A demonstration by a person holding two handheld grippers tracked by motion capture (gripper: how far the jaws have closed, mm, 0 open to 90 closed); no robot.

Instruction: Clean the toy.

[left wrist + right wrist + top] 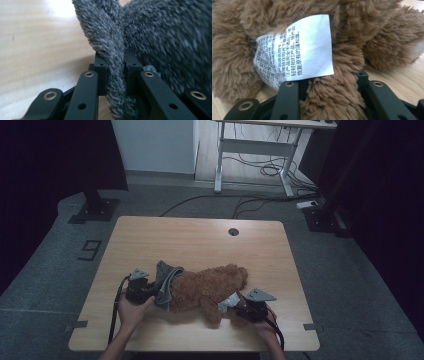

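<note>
A brown plush teddy bear (210,287) lies on the wooden table (200,240), partly wrapped at its left end in a grey fuzzy garment (165,285). My left gripper (140,287) is shut on a fold of that grey garment (113,70), which is pinched tight between the jaws. My right gripper (250,307) is shut on a brown furry limb of the bear (332,100). A white care label (297,57) with printed text hangs just above the right jaws. A hand holds each gripper near the table's front edge.
A round cable hole (233,231) sits near the table's far edge. Beyond the table stand a white desk frame (255,150) with loose cables on the floor and a black stand base (95,210) at the left. The far half of the table is bare wood.
</note>
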